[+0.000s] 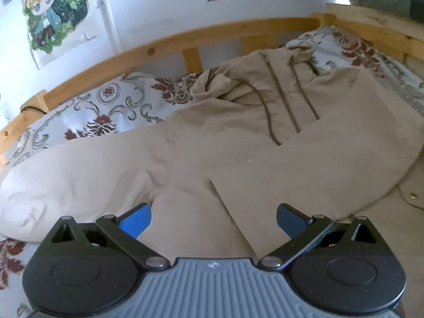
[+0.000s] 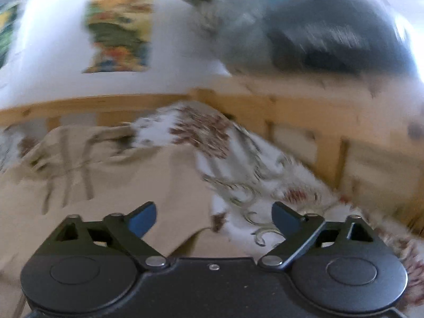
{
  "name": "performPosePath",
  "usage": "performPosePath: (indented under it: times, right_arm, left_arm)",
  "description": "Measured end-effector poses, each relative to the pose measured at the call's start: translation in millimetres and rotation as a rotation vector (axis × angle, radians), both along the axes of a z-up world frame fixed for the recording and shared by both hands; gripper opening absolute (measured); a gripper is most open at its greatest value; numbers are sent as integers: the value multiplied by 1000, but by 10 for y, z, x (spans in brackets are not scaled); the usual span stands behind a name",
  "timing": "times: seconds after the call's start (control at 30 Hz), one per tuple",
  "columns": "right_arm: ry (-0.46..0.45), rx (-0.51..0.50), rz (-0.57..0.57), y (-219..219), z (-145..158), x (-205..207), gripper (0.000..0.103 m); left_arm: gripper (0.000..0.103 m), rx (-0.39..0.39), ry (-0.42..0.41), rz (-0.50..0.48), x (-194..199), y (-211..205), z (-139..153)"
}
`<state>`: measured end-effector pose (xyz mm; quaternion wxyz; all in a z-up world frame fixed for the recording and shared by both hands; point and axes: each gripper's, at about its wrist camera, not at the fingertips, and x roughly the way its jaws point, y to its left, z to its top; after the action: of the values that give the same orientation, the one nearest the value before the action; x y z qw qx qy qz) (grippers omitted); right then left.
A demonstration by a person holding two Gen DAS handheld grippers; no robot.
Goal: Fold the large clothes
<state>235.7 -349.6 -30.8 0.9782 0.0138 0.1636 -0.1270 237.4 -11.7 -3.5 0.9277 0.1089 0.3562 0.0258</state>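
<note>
While a beige hooded jacket [image 1: 238, 137] lies spread across a flower-patterned bedsheet [image 1: 87, 111], the left gripper [image 1: 213, 221] hangs above its lower half with both blue pads wide apart and nothing between them. From that camera the jacket fills the middle of the view, its hood [image 1: 286, 61] bunched toward 12 o'clock against a wooden bed rail [image 1: 169, 43], dark drawstrings [image 1: 275, 106] trailing down the chest and one sleeve [image 1: 66, 182] stretched out toward 9 o'clock. A cartoon poster [image 1: 55, 13] hangs on the white wall at 11 o'clock. Seen through heavy blur, the right gripper [image 2: 214, 218] also stands open and empty, its left pad over the jacket's edge [image 2: 148, 185] and its right pad over bare sheet [image 2: 254, 193]. In that view the jacket spreads from the centre out to 9 o'clock, the wooden bed frame [image 2: 304, 122] runs from 9 to 3 o'clock, and a dark grey bundle [image 2: 318, 34], too smeared to identify, sits at 1 o'clock.
</note>
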Motion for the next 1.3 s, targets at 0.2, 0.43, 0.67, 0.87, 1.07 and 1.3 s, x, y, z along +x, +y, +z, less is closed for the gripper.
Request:
performPosePath:
  times: [0.2,0.43,0.67,0.87,1.07,1.3]
  right_arm:
    - [74,82,30,-278,-267,534,56]
    - [91,-29,74,-99,-285,555,8]
    - [101,-81,12,-132,-307,550,30]
    - [67,-63,56,-51,-188,431,75]
    - [23,-64,157,270,16,290,102]
    - [42,-80,331,783,89,127,102]
  left_arm:
    - [103,-44,36,22,390,-16,-286]
    - [103,-13,109,76,585,-154,-722]
    - [102,-70,131,100,455,70,-573]
    - [103,-72,68,221,-78,616,-302]
    - [103,-120,-6,493,-627,1523,-59]
    - [102,-172,-181,741,-889,2486,224]
